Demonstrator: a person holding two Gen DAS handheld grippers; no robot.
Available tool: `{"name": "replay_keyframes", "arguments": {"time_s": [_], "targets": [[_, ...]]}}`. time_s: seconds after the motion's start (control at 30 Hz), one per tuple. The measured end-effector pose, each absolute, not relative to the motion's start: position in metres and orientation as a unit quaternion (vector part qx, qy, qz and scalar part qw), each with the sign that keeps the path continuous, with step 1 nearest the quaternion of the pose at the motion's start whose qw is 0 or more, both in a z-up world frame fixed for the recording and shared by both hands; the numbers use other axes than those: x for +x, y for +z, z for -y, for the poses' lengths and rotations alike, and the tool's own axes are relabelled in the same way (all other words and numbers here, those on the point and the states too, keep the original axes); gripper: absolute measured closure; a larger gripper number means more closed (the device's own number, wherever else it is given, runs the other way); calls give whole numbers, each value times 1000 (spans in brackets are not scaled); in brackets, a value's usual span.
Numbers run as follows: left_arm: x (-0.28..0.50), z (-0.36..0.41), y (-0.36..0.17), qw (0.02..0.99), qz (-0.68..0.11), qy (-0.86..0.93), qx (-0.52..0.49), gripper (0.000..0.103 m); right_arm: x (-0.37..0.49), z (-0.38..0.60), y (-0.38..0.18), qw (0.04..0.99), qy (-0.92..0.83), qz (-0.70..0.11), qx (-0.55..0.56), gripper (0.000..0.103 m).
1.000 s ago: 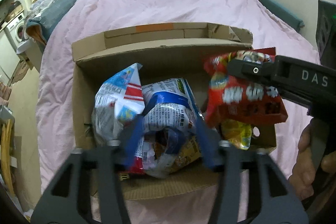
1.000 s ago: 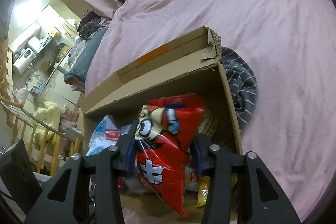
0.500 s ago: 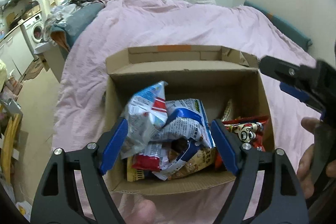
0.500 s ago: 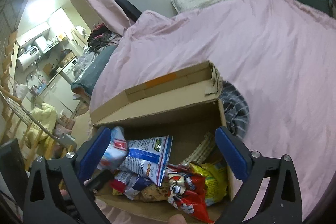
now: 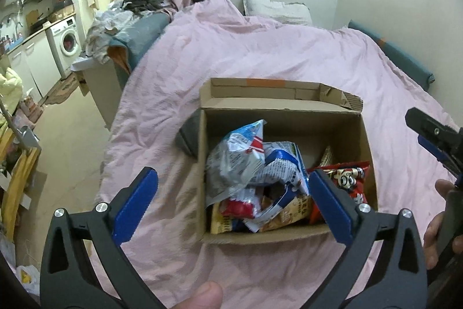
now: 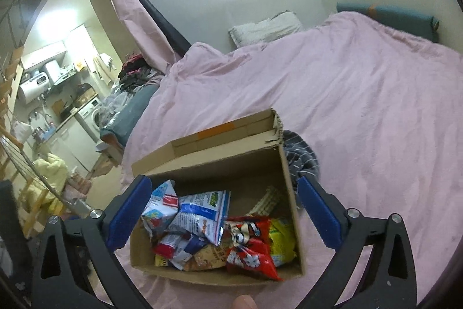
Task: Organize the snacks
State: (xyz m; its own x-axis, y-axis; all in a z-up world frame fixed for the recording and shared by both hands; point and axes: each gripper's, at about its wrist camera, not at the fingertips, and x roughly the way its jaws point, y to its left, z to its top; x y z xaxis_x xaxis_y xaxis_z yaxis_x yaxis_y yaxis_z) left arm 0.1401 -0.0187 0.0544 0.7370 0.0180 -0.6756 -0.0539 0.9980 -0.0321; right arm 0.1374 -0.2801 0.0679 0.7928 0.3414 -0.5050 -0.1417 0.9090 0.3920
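Pink bedding covers the bed (image 5: 260,54) that fills both views, with a kitchen corner and a washing machine (image 5: 68,44) at the upper left of the left wrist view.

Low in that same view the left tool (image 5: 231,201) stands released, its blue pads spread wide with nothing between them; its jaws have just been opening further. A thumb shows at the bottom edge. Through the gap between the pads lies the cardboard box (image 5: 285,113), open-topped with its far flap folded back, likely so packets can be dropped in from above.

At the lower middle of the right wrist view, the right tool (image 6: 222,210) is likewise released and empty, its jaws having just swung apart, and it frames the box (image 6: 220,164) from a slanted angle. It also appears at the right edge of the left wrist view, with a hand around its handle.

Inside the box sit the snacks: a white-and-blue bag (image 6: 202,215) leaning toward the left wall, a red bag (image 6: 249,248) lying lower right, a yellow bag (image 6: 282,239) against the right wall. They lie loosely heaped, not in rows, so I judge the sorting unfinished. A striped grey cloth (image 6: 301,152) lies on the bed beside the box's right wall.
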Motion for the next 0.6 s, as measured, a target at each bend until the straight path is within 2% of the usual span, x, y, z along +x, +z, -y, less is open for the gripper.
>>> {"name": "replay_keyframes", "arguments": {"time_s": [0.6], "targets": [[55, -20, 58, 944, -327, 12, -33, 0, 49, 251, 53, 943, 106, -295, 110, 0]]}}
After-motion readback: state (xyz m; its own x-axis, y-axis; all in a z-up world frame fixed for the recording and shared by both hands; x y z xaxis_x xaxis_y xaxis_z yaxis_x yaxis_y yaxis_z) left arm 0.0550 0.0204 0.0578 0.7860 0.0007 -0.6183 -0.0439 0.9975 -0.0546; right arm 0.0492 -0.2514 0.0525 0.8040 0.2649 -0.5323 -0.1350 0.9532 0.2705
